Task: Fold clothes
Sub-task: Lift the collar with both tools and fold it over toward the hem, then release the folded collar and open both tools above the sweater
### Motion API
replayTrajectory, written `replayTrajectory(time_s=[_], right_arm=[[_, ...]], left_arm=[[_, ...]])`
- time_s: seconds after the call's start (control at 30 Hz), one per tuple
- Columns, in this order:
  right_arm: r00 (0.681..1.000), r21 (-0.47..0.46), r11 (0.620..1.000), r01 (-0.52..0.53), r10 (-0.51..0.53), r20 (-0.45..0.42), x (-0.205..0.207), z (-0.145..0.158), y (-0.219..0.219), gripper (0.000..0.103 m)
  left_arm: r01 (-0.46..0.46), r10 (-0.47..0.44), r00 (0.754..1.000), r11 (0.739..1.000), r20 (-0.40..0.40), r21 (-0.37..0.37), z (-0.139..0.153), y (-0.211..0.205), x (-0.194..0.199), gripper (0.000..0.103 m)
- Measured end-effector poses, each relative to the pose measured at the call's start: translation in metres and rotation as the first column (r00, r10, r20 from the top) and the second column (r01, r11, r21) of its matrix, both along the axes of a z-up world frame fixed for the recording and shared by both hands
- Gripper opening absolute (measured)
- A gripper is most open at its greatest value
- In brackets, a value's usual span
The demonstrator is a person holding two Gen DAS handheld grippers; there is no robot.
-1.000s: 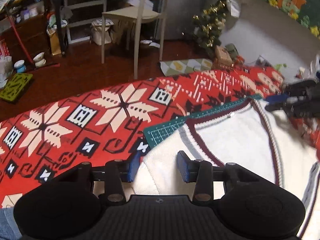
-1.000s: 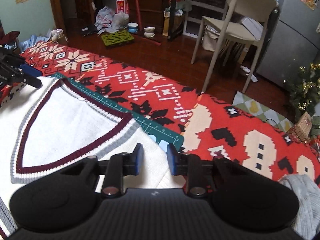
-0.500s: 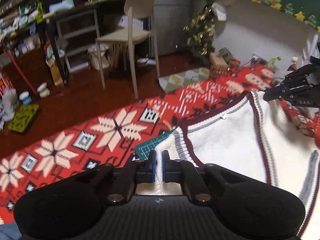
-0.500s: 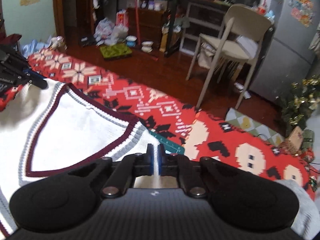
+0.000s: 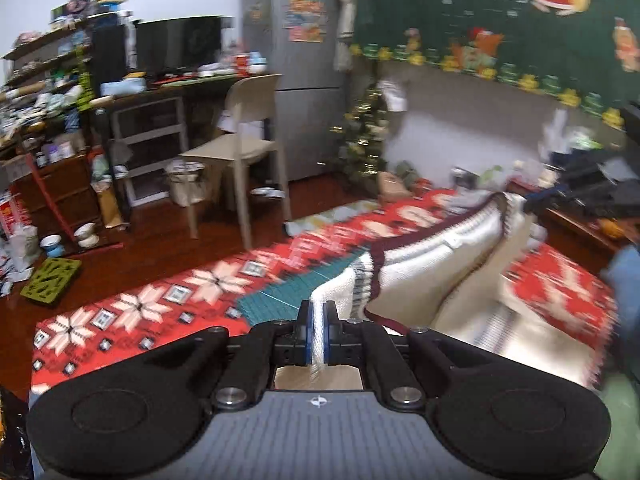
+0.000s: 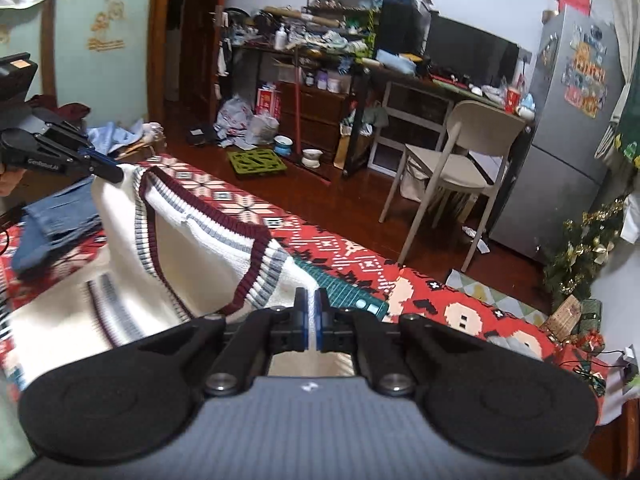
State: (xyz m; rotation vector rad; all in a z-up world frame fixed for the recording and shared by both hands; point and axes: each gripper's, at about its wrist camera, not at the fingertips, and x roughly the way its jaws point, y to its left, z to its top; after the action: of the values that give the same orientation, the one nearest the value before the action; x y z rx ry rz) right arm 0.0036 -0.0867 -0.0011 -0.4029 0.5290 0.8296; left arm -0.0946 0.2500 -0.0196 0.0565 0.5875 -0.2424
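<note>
Both my claws have gone from apart a second ago to clamped on the cream sweater vest (image 5: 424, 280), one at each shoulder. My left claw (image 5: 317, 334) pinches a ridge of white knit between its blue pads, and my right claw (image 6: 311, 326) is pressed together on the shoulder beside the maroon neckline; its pads meet so tightly I can barely see fabric there. The vest was lying flat on the green cutting mat (image 6: 344, 290); now its top edge hangs lifted between the two claws, while the lower part trails on the red patterned blanket (image 5: 132, 316) below and ahead of them. I judge the pick-up done and the fold-over next.

As for containers, I make out only small bowls (image 6: 286, 145) on the floor far ahead; their contents are too small to tell.
</note>
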Motion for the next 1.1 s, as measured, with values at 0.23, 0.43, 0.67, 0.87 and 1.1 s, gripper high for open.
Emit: replayTrajectory(time_s=[0.23,0.43,0.67,0.87,1.1], right_arm=[[0.999,-0.035,0.999,-0.021,0.020,-0.037,-0.095,-0.007,-0.033,0.002],[0.988,-0.154,0.984,-0.092,0.071,-0.135,-0.151,-0.068,-0.036,0.002],[0.957,-0.223,0.968,-0.113,0.046,-0.286,-0.158,-0.122,-0.041,0.005],[0.930,-0.169,0.982,-0.082,0.015,-0.367,-0.156,-0.120,-0.051,0.007],[0.940,-0.053,0.998,-0.024,0.004,-0.341,-0.143,-0.089,-0.047,0.010]], left_arm=[[0.073,-0.073,0.996,0.997,-0.041,0.010,-0.020,-0.031,-0.080,0.004],[0.154,-0.134,0.969,0.985,-0.209,0.083,-0.085,-0.060,-0.120,0.004],[0.155,-0.125,0.947,0.985,-0.297,0.079,-0.121,-0.061,-0.137,0.007],[0.039,-0.050,0.959,0.998,-0.278,-0.048,-0.109,-0.039,-0.140,0.007],[-0.003,-0.015,0.978,0.997,-0.209,-0.083,-0.084,-0.039,-0.138,0.007]])
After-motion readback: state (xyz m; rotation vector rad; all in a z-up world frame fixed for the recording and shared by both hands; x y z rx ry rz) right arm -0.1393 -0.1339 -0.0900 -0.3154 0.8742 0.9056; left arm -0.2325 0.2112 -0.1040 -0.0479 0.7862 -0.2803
